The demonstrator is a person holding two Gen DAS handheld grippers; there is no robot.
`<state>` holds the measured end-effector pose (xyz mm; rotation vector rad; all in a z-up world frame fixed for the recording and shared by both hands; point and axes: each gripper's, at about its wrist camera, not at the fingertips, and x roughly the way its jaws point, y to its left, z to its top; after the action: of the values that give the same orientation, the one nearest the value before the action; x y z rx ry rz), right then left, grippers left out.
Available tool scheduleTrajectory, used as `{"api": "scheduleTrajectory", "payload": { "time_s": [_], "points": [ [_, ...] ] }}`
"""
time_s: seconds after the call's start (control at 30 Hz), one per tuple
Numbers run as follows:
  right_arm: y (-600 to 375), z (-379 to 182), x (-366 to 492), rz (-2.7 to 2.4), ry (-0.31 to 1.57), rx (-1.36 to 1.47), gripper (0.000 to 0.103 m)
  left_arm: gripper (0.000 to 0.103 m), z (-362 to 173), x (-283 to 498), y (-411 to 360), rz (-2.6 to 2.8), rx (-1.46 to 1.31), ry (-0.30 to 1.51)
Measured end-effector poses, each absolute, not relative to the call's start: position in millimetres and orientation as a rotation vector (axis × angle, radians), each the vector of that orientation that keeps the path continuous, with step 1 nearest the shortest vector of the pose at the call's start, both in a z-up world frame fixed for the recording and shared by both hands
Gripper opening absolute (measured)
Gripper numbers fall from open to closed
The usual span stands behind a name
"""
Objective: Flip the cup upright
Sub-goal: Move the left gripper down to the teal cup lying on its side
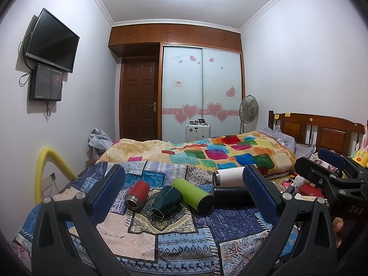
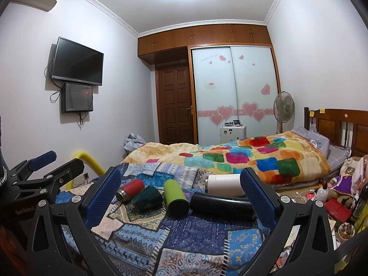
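Observation:
Several cups lie on their sides on the patchwork bedspread (image 1: 179, 237): a red cup (image 1: 137, 194), a dark green faceted cup (image 1: 166, 201), a lime green cup (image 1: 192, 194), a black cup (image 1: 232, 196) and a white cup (image 1: 228, 176). The right wrist view shows the same red cup (image 2: 130, 190), dark green cup (image 2: 147, 198), lime cup (image 2: 176, 196), black cup (image 2: 222, 203) and white cup (image 2: 224, 183). My left gripper (image 1: 184, 193) is open and empty, held back from the cups. My right gripper (image 2: 180, 192) is open and empty, also short of them.
A colourful checked blanket (image 1: 218, 154) lies behind the cups. The wooden headboard (image 1: 322, 128) and bedside clutter (image 2: 333, 197) are at the right. A yellow padded rail (image 1: 46, 170) is at the left. Each gripper shows in the other's view, the right one (image 1: 333, 172) and the left one (image 2: 43, 168).

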<state>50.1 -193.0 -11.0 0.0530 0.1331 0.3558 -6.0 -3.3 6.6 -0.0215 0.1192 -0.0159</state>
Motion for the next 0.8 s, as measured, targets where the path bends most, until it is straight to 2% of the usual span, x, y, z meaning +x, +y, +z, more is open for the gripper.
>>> {"api": "scheduleTrajectory", "payload": {
  "time_s": [0.4, 0.8],
  "points": [
    [-192.2, -20.5, 66.3, 0.348, 0.168, 0.055, 0.103, 0.103, -6.7, 18.7, 3.1, -0.044, -0.008, 0.163],
    [-204.0, -54.6, 119.9, 0.286, 0.285, 0.048, 0.103, 0.103, -55.7, 139.1, 17.5, -0.067, 0.133, 0.466]
  ]
}}
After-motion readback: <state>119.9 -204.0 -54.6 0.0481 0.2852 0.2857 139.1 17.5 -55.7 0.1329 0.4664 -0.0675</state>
